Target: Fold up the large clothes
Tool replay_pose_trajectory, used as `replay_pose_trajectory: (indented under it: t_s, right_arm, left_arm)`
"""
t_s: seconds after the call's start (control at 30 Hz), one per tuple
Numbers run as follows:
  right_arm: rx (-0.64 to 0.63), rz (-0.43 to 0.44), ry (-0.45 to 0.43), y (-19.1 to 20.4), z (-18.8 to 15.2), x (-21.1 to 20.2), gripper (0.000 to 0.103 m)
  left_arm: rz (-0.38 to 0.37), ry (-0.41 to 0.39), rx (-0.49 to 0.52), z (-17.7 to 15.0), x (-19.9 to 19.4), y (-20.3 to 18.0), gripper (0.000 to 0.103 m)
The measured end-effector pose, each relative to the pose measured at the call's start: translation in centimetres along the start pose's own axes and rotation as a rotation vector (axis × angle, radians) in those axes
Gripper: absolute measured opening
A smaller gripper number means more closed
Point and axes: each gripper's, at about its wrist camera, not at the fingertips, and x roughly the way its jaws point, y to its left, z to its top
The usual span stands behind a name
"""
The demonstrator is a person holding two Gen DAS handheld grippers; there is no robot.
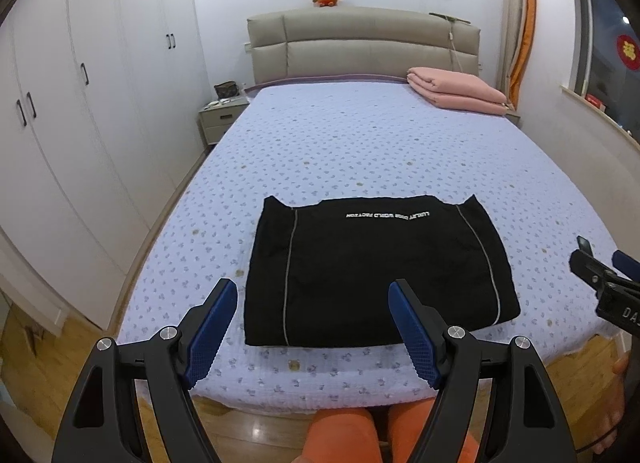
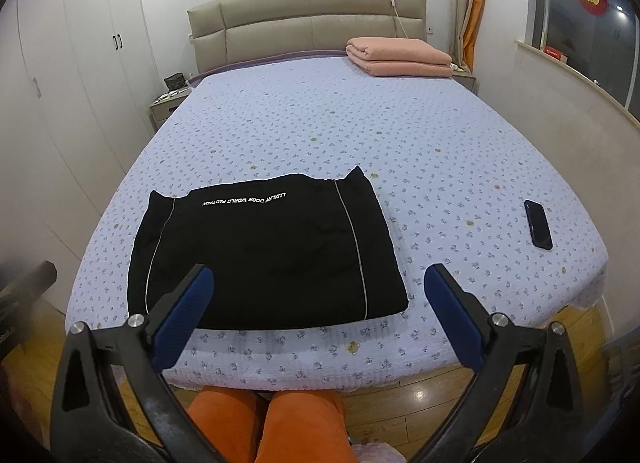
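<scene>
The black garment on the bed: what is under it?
The black garment lies folded flat on the floral bedspread, which shows all around it. Whether anything else lies beneath cannot be seen; the cloth covers that patch.

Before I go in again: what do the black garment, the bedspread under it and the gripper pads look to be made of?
Black garment: soft matte woven fabric, probably; it creases, with pale piping.
Bedspread: quilted cotton-like cloth; dimpled stitching, small print.
Left gripper pads: blue rubbery material, apparently; ridged texture.

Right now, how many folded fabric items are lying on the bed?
2. A folded black garment with white lettering lies near the foot edge of the lilac-patterned bed; a folded pink blanket sits at the far right corner by the headboard. None seem hidden.
</scene>
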Motion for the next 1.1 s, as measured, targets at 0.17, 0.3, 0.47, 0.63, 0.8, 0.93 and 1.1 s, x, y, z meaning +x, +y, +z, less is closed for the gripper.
replay_pose_trajectory:
  t_s: [0.17, 0.3, 0.47, 0.63, 0.8, 0.93, 1.1]
  right_arm:
    - [0.003, -0.003, -0.006, -0.2, 0.2, -0.3, 0.103]
    - [-0.004, 0.001, -0.007, 0.0, 0.3, -0.6, 0.103]
    - [-0.013, 0.002, -0.012, 0.8, 0.3, -1.0, 0.103]
    - [-0.034, 0.000, -0.021, 1.5, 0.3, -1.3, 0.103]
    - [-0.037, 0.012, -0.018, 2.0, 0.4, -1.3, 0.103]
    - [-0.047, 0.027, -0.015, 2.3, 0.3, -1.3, 0.103]
    - [-0.055, 0.017, -0.017, 2.5, 0.2, -1.4, 0.103]
  left_arm:
    - [0.010, -0.006, -0.008, 0.1, -0.2, -0.1, 0.079]
    - [0.021, -0.017, -0.015, 0.3, -0.6, 0.1, 0.079]
    - [0.057, -0.040, -0.019, 0.3, -1.0, 0.4, 0.079]
    - [0.070, -0.045, -0.028, 0.3, -1.0, 0.8, 0.079]
    - [0.102, -0.071, -0.013, 0.5, -1.6, 0.8, 0.079]
    - [0.118, -0.096, -0.022, 0.5, -2.0, 1.2, 0.079]
    - [0.092, -0.123, -0.041, 0.5, -2.6, 1.7, 0.079]
